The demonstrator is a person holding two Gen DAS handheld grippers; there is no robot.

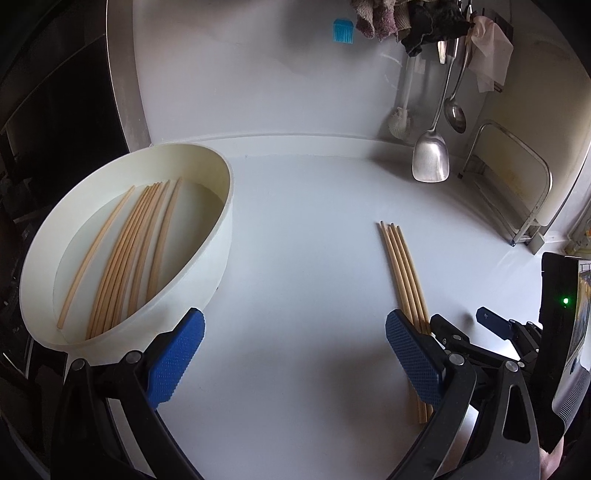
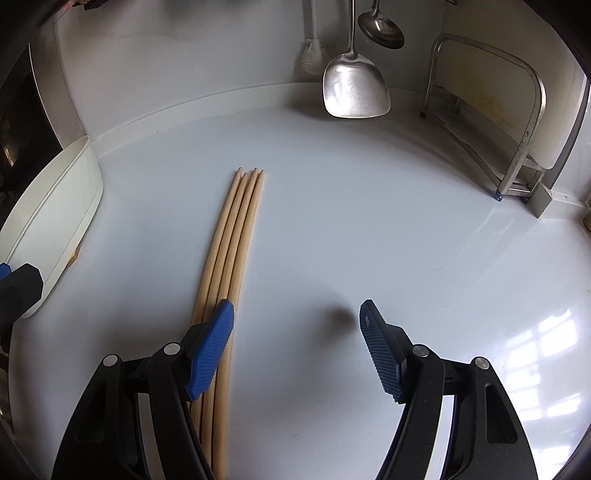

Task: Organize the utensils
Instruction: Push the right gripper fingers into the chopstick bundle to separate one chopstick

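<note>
Several loose wooden chopsticks (image 2: 236, 229) lie side by side on the white counter (image 2: 332, 221); they also show in the left wrist view (image 1: 402, 273). My right gripper (image 2: 295, 314) is open just above the counter. Its left finger (image 2: 214, 347) sits over the near part of the bundle, and nothing is between the pads. A white oval container (image 1: 221, 236) holds several more chopsticks (image 1: 125, 254). My left gripper (image 1: 295, 332) stands open between the container and the loose bundle, holding nothing. The near ends of the loose chopsticks are hidden behind the fingers.
A steel spatula (image 2: 354, 88) and ladle (image 2: 382, 27) hang at the back wall beside a white brush (image 2: 314, 55). A metal rack (image 2: 517, 122) with a board stands at the right. Cloths (image 1: 413, 18) and a blue brush (image 1: 342, 31) hang higher up.
</note>
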